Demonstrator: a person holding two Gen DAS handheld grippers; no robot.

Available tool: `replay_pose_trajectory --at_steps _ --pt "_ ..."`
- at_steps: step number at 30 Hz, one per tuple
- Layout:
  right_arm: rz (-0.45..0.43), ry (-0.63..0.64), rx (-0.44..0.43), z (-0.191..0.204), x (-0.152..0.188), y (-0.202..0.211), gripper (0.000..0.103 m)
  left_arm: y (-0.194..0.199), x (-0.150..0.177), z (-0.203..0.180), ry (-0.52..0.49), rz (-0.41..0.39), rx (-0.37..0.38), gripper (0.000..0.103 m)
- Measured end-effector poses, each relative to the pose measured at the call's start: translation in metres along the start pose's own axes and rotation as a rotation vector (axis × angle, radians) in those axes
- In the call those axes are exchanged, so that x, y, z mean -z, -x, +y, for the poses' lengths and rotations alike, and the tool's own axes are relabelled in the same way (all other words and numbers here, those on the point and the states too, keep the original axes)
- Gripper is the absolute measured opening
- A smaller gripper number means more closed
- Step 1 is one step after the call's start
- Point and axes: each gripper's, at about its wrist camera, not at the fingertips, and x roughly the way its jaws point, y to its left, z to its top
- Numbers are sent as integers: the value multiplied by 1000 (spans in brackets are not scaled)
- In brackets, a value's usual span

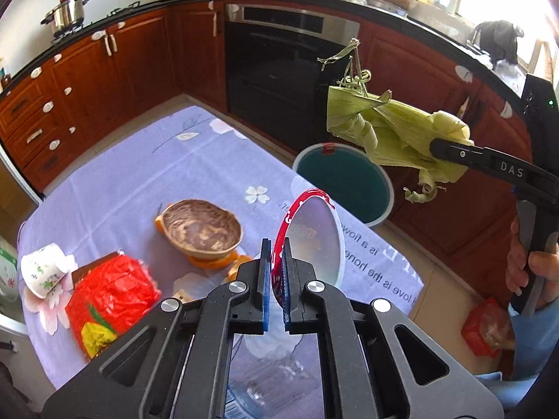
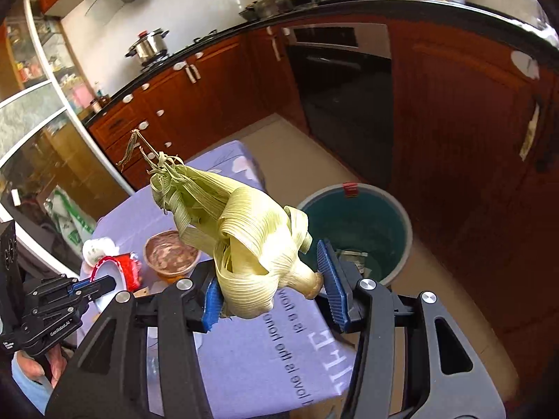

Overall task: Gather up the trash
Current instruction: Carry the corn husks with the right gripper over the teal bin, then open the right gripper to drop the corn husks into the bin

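Two loads airborne: left gripper (image 1: 276, 272) jaws clamped on red-rimmed white plastic cup (image 1: 311, 230), right gripper (image 2: 272, 296) jaws half-spread gripping pale green corn husk bundle (image 2: 244, 241). Next: carry over round teal bin (image 2: 384, 216) beside desk (image 1: 139, 174), release.

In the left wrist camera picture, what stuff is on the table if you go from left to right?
White flowered cup → red wrapper → brown bowl → red-rimmed cup pinched in the left hand-held gripper. Past the table edge sits the teal bin.
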Motion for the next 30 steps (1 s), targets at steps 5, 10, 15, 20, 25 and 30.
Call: replay_pose_trajectory --at_steps 5,10,15,20,25,30 --pt "38 -64 93 -45 -8 -34 47 -35 -35 -21 -28 40 29 6" --pt "130 -116 133 -75 -4 -80 48 -69 -59 -36 -49 81 74 6" --pt "198 -141 144 -89 -1 -116 49 -104 -73 -49 -77 141 83 6" --pt "228 -144 153 -98 -4 -139 50 -129 -86 -55 -98 174 89 6" --pt "238 -165 128 -105 -12 -152 66 -147 -97 -60 -111 192 106 6" --pt "214 -186 125 -111 -20 -148 77 -167 -103 -67 -119 223 126 6"
